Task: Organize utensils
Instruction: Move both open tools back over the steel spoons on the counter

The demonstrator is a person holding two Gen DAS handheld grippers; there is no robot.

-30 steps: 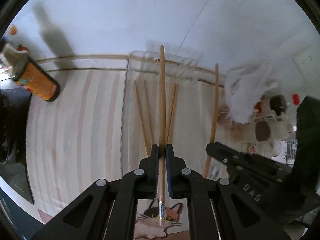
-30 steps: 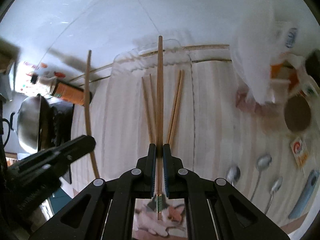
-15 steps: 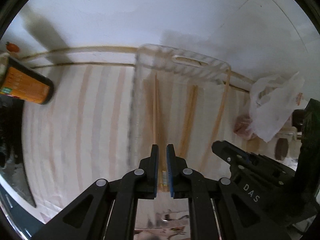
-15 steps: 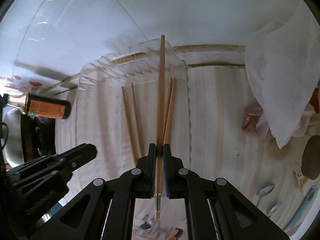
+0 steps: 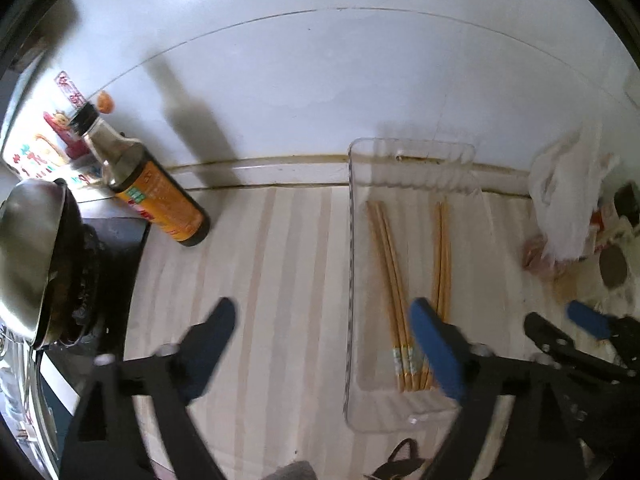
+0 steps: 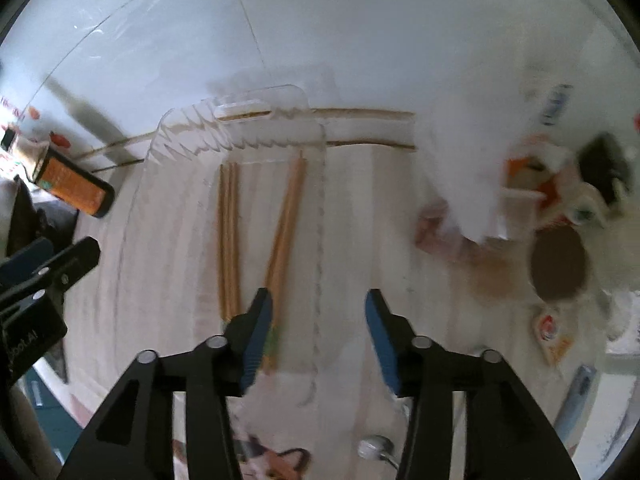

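Observation:
A clear plastic tray (image 5: 351, 280) lies on the striped counter and holds several wooden chopsticks (image 5: 390, 272) in two bundles. My left gripper (image 5: 320, 320) is open and empty, above the tray's left edge. My right gripper (image 6: 318, 312) is open and empty, above the tray's (image 6: 320, 208) right edge, with the chopsticks (image 6: 228, 240) just left of it. The right gripper also shows in the left wrist view (image 5: 568, 324) at the right. A spoon (image 6: 374, 448) peeks out at the bottom of the right wrist view.
A soy sauce bottle (image 5: 154, 196) stands at the back left beside a stove with a metal pot (image 5: 28, 256). A white plastic bag (image 6: 472, 160), packets and a brown lid (image 6: 558, 268) crowd the right. A blue-handled utensil (image 6: 576, 396) lies at far right. White wall behind.
Both grippers have opened and let go of their chopsticks, which now lie in the tray. Both have pulled back and up; the left has shifted left.

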